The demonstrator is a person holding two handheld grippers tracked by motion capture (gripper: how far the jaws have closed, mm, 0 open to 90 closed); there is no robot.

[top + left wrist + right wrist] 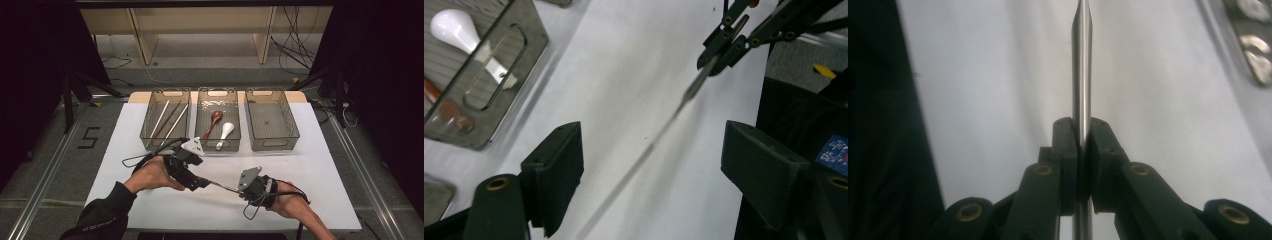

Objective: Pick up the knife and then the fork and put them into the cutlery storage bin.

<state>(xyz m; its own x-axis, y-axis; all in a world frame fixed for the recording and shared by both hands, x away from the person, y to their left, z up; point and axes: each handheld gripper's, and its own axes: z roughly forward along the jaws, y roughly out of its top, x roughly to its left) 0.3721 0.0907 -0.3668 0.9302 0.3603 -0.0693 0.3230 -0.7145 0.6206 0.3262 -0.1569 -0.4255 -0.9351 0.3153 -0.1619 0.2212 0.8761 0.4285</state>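
A thin metal chopstick [222,186] hangs just above the white table [150,205] between my two grippers. My right gripper [236,189] is shut on it. In the right gripper view the pads [1068,145] clamp the rod, and the chopstick [1082,60] runs straight ahead to a tapered tip. My left gripper [202,182] is open. In the left gripper view its jaws stand wide apart [654,170], and the chopstick [684,97] passes slantwise between them, touching neither pad. The right gripper [724,47] holds the far end there.
Three clear baskets stand in a row at the back. The left basket [148,131] holds several chopsticks. The middle basket [217,92] holds a brown spoon [214,120] and a white spoon [226,132]. The right basket [295,131] has nothing visible in it.
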